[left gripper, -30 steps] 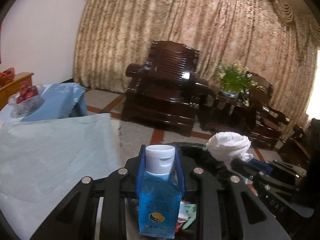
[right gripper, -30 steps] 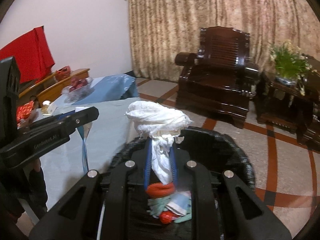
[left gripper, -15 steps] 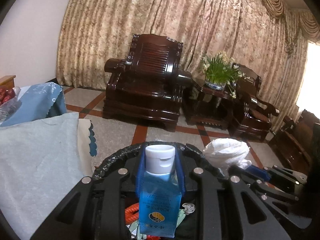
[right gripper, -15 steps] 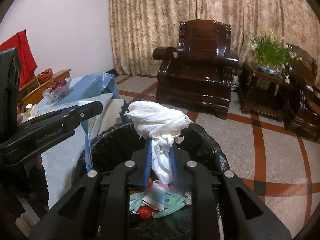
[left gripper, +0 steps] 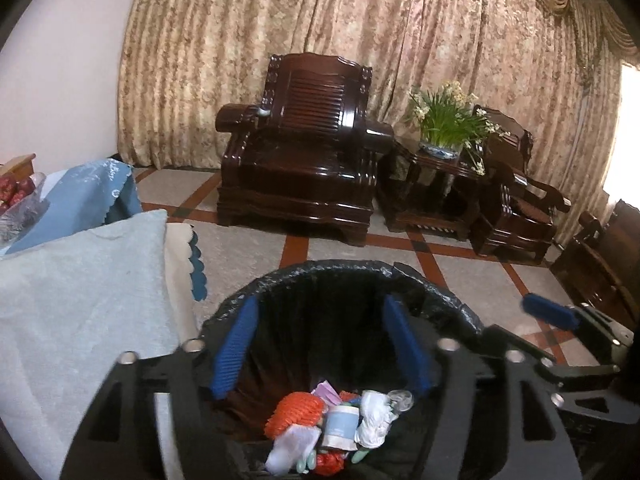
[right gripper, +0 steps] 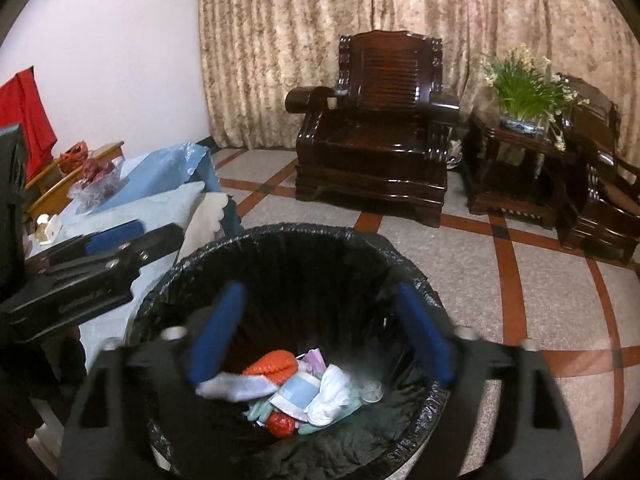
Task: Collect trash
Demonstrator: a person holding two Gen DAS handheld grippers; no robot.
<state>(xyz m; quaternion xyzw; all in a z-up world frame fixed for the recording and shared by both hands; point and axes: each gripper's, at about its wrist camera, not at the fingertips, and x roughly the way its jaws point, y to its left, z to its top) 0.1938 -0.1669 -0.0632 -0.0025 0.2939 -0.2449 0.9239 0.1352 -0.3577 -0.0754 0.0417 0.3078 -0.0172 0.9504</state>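
Both over the round bin lined with a black plastic bag (right gripper: 276,240): left gripper (left gripper: 320,344) spread wide above the opening, blue-padded fingers (left gripper: 236,344) holding nothing; right gripper (right gripper: 320,332) likewise wide apart and empty over the same bin, just beside the left one. At the bottom of the bin, a heap of trash: crumpled white tissue wad (right gripper: 332,396), pale blue bottle with a label (right gripper: 300,392), orange netted bundle (right gripper: 272,364), small red scrap (right gripper: 280,424). Left of the bin, pale blue cloth-covered table (left gripper: 72,300). Beyond the bin, dark carved wooden armchair (right gripper: 380,136) before beige patterned curtains (right gripper: 300,40).
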